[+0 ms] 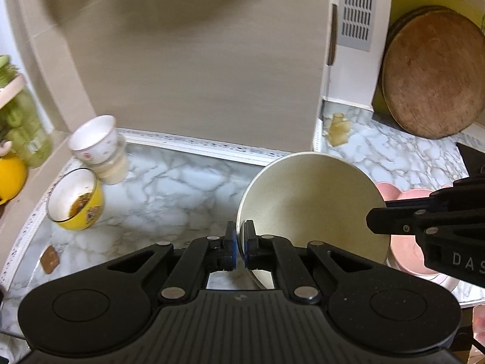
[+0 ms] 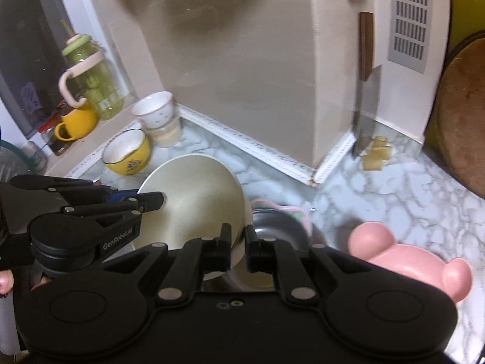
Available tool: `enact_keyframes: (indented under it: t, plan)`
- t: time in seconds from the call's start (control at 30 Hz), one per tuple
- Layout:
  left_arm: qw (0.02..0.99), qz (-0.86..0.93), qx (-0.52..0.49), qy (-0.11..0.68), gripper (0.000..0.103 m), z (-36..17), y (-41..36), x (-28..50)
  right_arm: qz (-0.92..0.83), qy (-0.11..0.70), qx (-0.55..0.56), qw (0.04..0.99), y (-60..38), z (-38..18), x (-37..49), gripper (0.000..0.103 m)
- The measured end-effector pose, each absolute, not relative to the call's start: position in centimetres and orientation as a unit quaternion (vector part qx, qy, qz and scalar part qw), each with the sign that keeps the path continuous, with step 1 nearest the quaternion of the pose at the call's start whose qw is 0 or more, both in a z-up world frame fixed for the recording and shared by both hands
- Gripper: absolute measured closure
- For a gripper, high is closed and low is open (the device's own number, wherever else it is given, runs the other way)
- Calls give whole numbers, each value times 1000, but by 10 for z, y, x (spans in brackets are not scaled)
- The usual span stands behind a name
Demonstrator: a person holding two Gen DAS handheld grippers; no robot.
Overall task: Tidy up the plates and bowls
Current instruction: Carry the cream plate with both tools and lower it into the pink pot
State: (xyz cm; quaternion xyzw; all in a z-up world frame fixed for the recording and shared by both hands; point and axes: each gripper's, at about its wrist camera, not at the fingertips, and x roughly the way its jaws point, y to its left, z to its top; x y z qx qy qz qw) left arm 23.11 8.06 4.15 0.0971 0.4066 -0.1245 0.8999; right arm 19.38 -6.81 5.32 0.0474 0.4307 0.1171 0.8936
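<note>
A large cream bowl (image 1: 312,209) is held tilted above the marble counter. My left gripper (image 1: 240,247) is shut on its left rim. My right gripper (image 2: 239,247) is shut on its right rim; the bowl also shows in the right wrist view (image 2: 194,200). The right gripper shows in the left wrist view (image 1: 424,224) at the bowl's right, and the left gripper shows in the right wrist view (image 2: 133,200). A dark metal bowl (image 2: 275,227) sits under the cream bowl on pink dishes (image 1: 406,251). A pink bear-shaped plate (image 2: 406,257) lies to the right.
A yellow bowl (image 1: 75,200) and a white floral cup (image 1: 97,139) stacked on another cup stand at the back left corner. A cleaver (image 2: 365,112) hangs on the wall corner. A round wooden board (image 1: 433,72) leans at the right. A green jar (image 2: 91,75) and yellow mug (image 2: 75,123) sit on the sill.
</note>
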Motion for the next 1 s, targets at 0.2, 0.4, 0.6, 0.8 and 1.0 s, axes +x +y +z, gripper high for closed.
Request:
enact_keyframes:
  t: [0.2,0.4,0.6,0.8,1.0]
  plan:
    - [878,-130,113,446,100,18,56,248,102,458,50,882,-87,36,206,94]
    - [865,-123,135,467,100,-3,40,263,87,482,58,870,-95,12,218,94]
    - [855,-122,151,480,100,-20,31,272,76,500,64,861,-100,-8,227,94]
    - [852,-123,169,480,100,-29,25,274,73,510,64,855,-101,-22,229,94]
    - [848,-124,179,482,100,-38,20,276,70,520,64,849,-103,-31,233,94]
